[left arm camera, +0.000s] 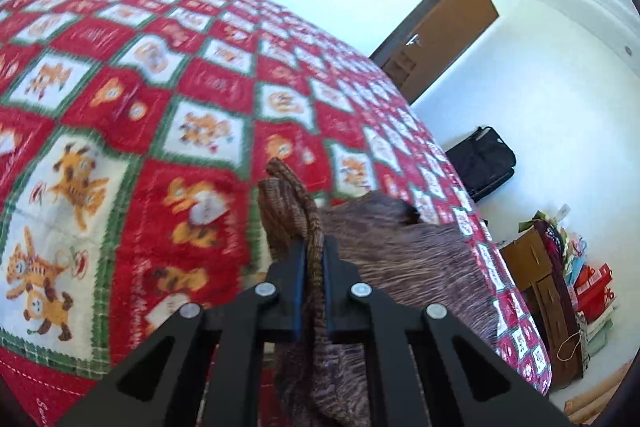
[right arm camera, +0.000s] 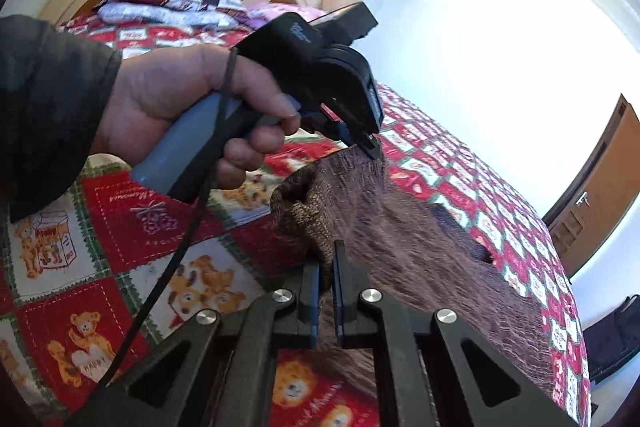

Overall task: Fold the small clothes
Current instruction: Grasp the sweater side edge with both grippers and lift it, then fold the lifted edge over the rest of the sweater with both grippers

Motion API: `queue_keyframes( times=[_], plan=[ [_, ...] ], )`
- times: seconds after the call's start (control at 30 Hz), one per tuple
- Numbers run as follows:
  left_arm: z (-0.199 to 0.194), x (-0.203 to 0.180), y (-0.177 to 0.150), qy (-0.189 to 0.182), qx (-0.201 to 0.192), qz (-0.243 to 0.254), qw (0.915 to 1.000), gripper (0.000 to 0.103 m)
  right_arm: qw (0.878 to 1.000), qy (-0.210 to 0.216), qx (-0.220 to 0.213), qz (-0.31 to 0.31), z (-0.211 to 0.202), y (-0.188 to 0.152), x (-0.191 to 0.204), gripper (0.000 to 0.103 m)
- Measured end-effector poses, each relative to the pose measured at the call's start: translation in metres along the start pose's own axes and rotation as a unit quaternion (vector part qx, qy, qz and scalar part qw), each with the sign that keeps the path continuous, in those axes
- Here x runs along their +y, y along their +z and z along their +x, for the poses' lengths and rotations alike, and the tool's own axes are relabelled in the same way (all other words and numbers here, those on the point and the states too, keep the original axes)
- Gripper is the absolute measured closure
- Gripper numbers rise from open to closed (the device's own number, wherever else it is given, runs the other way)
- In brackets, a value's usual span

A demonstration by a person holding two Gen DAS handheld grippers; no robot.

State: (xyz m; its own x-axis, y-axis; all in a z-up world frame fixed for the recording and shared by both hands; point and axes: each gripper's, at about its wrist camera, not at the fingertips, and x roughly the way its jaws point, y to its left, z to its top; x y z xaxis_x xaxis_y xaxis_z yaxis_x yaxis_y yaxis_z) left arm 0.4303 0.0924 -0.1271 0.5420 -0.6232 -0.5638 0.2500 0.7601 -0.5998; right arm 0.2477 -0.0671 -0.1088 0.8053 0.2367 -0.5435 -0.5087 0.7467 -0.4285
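Brown knit garment [right arm camera: 420,239], pinched, draped over bedspread [right arm camera: 120,219]

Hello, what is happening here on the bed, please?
A person is folding a brown knit garment over a bed with a red patchwork blanket. Both handheld grippers are shut on its edge: the left gripper and the right gripper. The cloth hangs between them, partly lifted; no fold is finished yet.

Brown garment [left arm camera: 420,259] on bed [left arm camera: 120,75] (patchwork-quilted)

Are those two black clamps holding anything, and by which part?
Both grip the brown knitted garment: the left gripper pinches a ribbed edge, the right gripper another ribbed edge beside an opening.
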Motion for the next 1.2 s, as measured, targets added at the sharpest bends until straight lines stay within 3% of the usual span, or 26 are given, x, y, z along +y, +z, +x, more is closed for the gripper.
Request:
queue_keyframes(
  times=[0.3, 0.6, 1.2],
  plan=[
    [0.0, -0.044, 0.016, -0.028, -0.031, 0.016, 0.999, 0.095, 0.998, -0.033, -0.022, 0.046, -0.029, -0.009, -0.045, 0.099],
    [0.023, -0.1, 0.024, -0.053, -0.034, 0.038, 0.9973, 0.095, 0.992, -0.063, -0.031, 0.103, -0.051, -0.03, -0.095, 0.099],
    [0.113, -0.205, 0.012, -0.097, 0.034, 0.097, 0.9899, 0.095, 0.971, -0.121, -0.002, 0.208, -0.085, -0.101, -0.182, 0.099]
  ],
)
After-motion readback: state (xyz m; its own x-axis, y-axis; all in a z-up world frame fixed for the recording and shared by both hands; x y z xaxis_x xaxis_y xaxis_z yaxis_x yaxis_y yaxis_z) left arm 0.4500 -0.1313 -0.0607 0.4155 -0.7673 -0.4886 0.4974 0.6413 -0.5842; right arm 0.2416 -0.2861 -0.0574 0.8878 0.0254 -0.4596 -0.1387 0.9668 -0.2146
